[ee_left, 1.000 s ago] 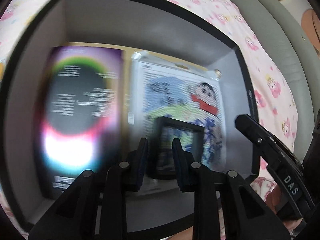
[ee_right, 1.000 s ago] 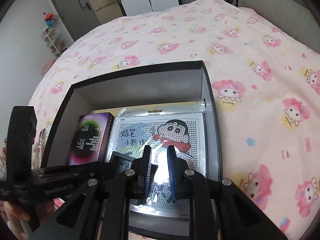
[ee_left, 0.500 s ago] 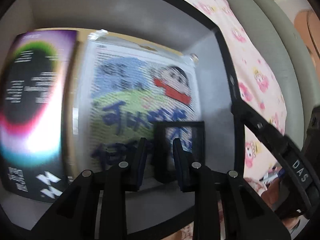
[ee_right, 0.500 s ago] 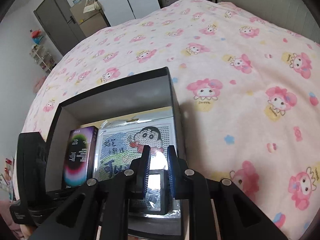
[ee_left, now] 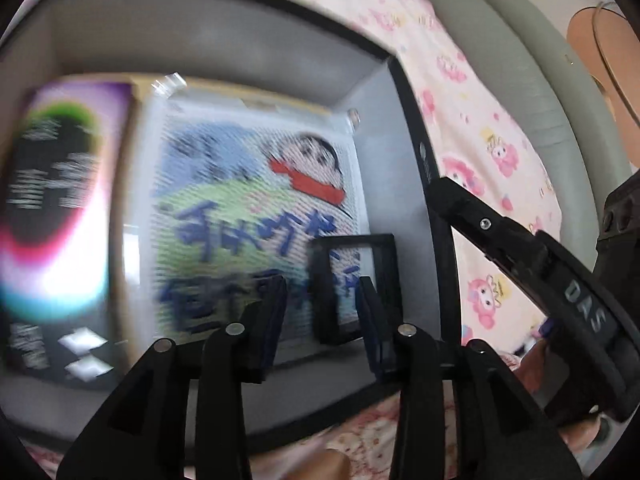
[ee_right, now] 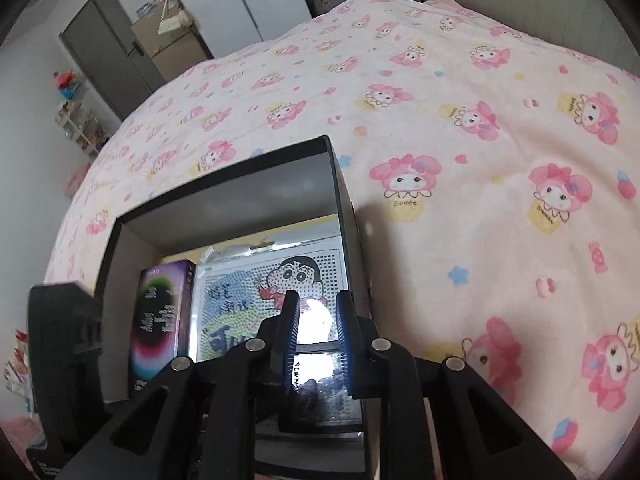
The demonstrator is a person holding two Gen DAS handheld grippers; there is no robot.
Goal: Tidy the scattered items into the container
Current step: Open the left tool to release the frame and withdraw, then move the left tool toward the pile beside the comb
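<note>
A black box [ee_left: 416, 128] with grey inner walls sits on the bed. In it lie a purple and black carton [ee_left: 56, 208] on the left and a cartoon bead-art pack [ee_left: 248, 184] beside it. A small black-framed clear case [ee_left: 352, 241] rests on that pack in the near right corner. My left gripper [ee_left: 322, 300] hovers just above the case; its jaws are opening, with a gap at both pads. In the right wrist view the same case [ee_right: 316, 388] shows under my right gripper [ee_right: 318, 316], whose jaws are also opening and hold nothing. The carton [ee_right: 160, 320] and pack [ee_right: 240, 304] lie beyond.
Pink cartoon-print bedding [ee_right: 480, 160] spreads around the box [ee_right: 224, 184]. A grey padded headboard [ee_left: 520, 80] runs along the right of the left wrist view. The black housing of the right tool [ee_left: 560, 280] hangs close to the box's right wall. A door [ee_right: 108, 48] and shelves stand far off.
Both grippers carried the small framed case to the box's near right corner. Their fingers now stand wider apart, and the case lies on the cartoon pack.
</note>
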